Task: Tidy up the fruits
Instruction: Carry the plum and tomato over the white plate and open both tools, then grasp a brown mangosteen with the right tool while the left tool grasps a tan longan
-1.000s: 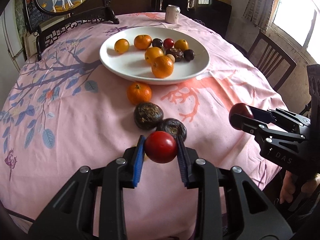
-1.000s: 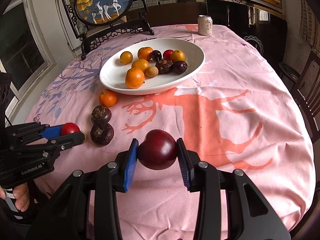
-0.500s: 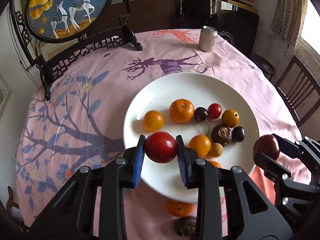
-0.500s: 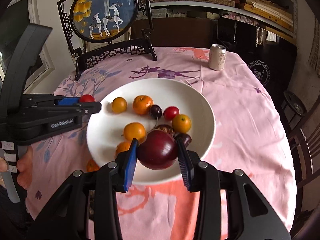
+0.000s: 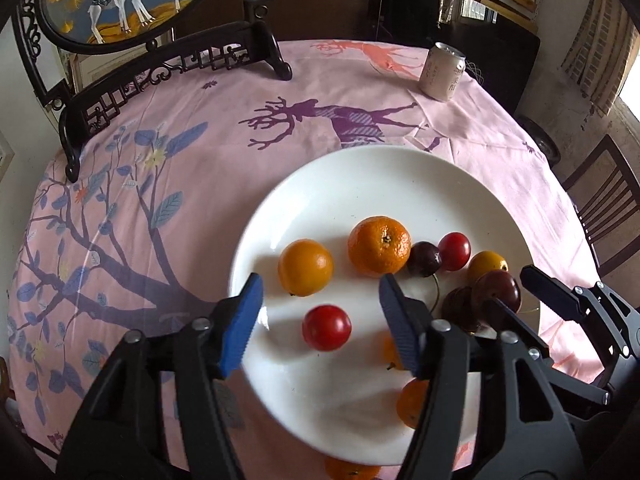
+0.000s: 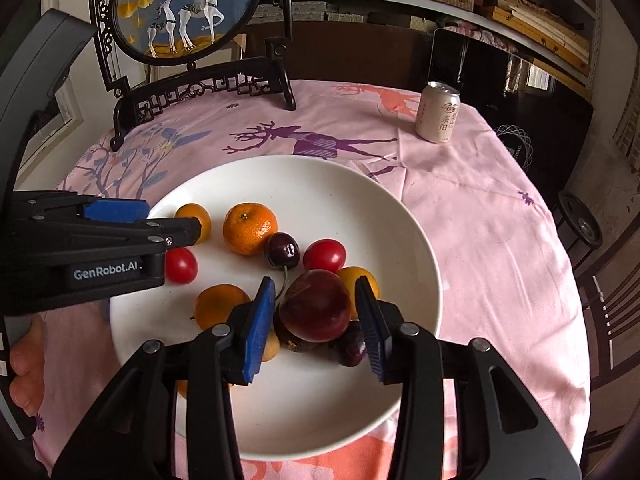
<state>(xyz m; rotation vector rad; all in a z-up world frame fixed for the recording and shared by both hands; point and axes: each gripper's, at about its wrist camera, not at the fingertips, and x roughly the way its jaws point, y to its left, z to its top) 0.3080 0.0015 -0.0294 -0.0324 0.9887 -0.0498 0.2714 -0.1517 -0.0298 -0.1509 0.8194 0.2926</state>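
A white plate (image 5: 360, 184) (image 6: 312, 184) on the pink tablecloth holds oranges, cherries and dark fruits. My left gripper (image 5: 320, 320) is open above the plate's near left part; a red tomato (image 5: 327, 328) (image 6: 181, 265) lies on the plate between its fingers, untouched. My right gripper (image 6: 316, 312) is open over the plate's right side; a dark red plum (image 6: 315, 306) (image 5: 498, 290) sits between its blue pads on top of other fruits, with small gaps either side. An orange mandarin (image 5: 379, 245) (image 6: 249, 228) lies mid-plate.
A drink can (image 5: 442, 71) (image 6: 437, 113) stands at the table's far right. A dark wooden stand with a deer painting (image 5: 168, 68) (image 6: 192, 92) stands at the far left. An orange (image 5: 352, 471) lies off the plate's near rim. Chairs stand to the right.
Both grippers moved from the table's near side to over the plate, then opened. The tomato and the plum left the jaws and now rest on the plate.
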